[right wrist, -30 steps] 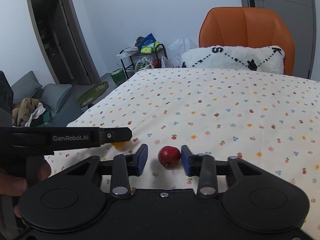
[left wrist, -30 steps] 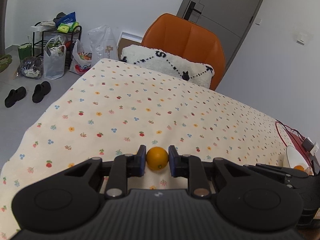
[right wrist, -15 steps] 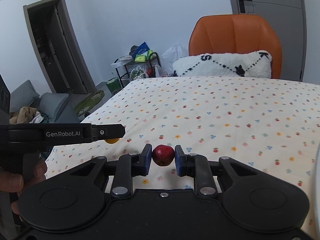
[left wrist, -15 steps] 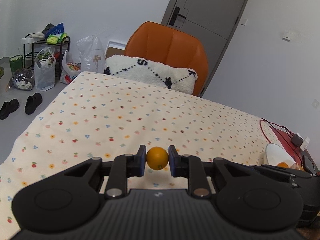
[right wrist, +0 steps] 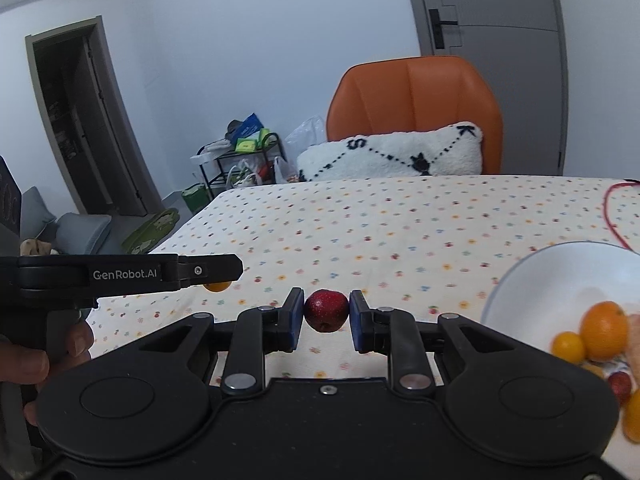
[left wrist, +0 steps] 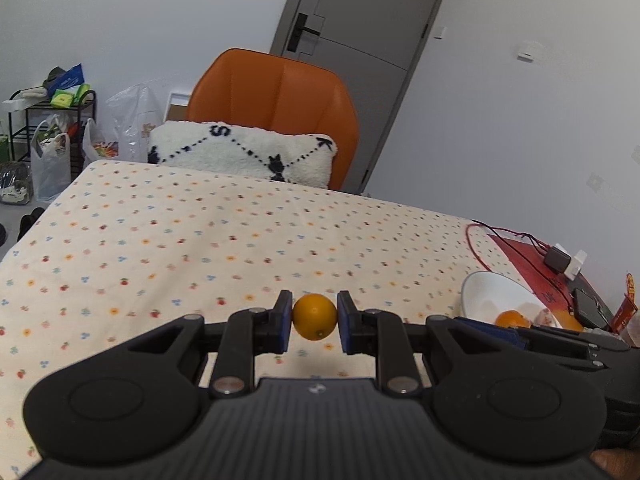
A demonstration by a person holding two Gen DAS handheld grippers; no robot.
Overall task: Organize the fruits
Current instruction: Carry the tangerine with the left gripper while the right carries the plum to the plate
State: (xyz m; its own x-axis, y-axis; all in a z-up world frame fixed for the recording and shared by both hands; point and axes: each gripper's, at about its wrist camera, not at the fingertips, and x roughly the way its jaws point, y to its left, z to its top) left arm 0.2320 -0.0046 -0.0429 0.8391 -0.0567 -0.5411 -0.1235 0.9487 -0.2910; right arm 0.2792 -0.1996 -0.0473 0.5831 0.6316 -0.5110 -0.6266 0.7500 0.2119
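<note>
While both grippers hang over the flowery cloth-covered table (left wrist: 200,240), each one holds one fruit. The left gripper (left wrist: 314,322) squeezes a small round orange fruit (left wrist: 314,317) between its two blue pads (left wrist: 283,322), and the fruit is up off the cloth. The right gripper (right wrist: 326,318) squeezes a small round dark red fruit (right wrist: 326,310) between its own blue pads (right wrist: 295,318), and that fruit is off the cloth too.

One round white bowl (right wrist: 560,276) sits on the table at the right side. In the right wrist view it is just beside the right gripper, which covers part of it. Inside it lie one big orange (right wrist: 604,330) and one little yellow round fruit (right wrist: 568,347), touching each other. A small red fruit (right wrist: 621,384) lies lower in the bowl, half hidden. More orange pieces show at the picture's edge, but I cannot tell what they are or count them. In the left wrist view the same bowl (left wrist: 492,292) shows one orange fruit over the black gripper body.

One person's hand (right wrist: 36,360) holds the left gripper's handle at the left of the right wrist view. The held orange fruit peeks out under that gripper's black arm.

Behind the table stands one orange leather chair (left wrist: 276,88) with one fluffy white cushion with black marks (left wrist: 244,152) on it. One red wire (left wrist: 476,248) lies on the cloth near the bowl.
</note>
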